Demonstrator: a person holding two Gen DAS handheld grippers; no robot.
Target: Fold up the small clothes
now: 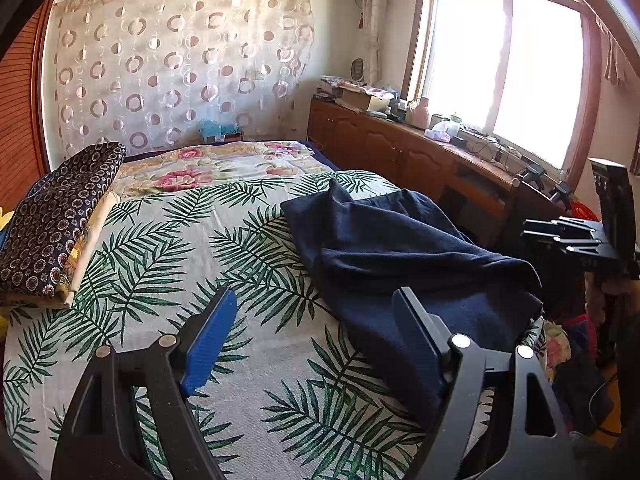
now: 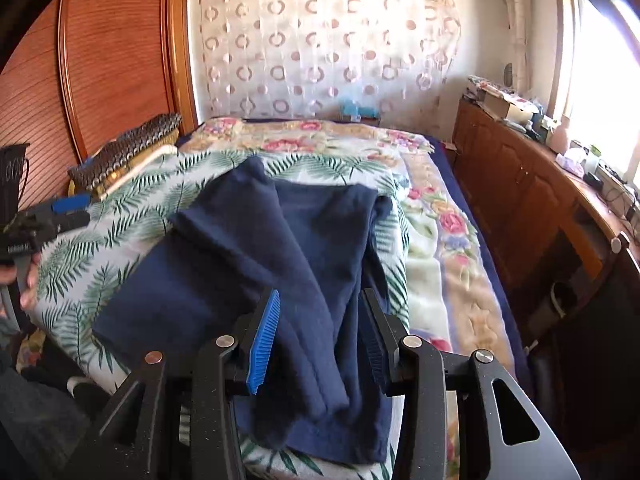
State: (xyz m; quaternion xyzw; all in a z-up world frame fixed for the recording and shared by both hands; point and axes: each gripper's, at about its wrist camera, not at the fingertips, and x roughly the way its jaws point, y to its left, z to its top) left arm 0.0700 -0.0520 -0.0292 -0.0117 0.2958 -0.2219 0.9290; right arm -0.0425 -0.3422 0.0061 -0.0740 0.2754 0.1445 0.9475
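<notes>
The right gripper [image 2: 316, 344] stands part open over the near edge of the navy garment [image 2: 260, 264], pads clear; the left gripper [image 1: 316, 344], wide open, holds nothing. The garment lies rumpled on the palm-leaf sheet [image 2: 80, 264].

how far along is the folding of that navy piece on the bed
Partly done. The navy garment lies on the leaf-print sheet with one side already turned over the middle, though the layers look loose and uneven. Nothing is held now: the right tongs stand open around its near edge, pads clear of the cloth, and the left tongs hang open above the sheet. Left: fold it smaller, square and smooth it.
</notes>
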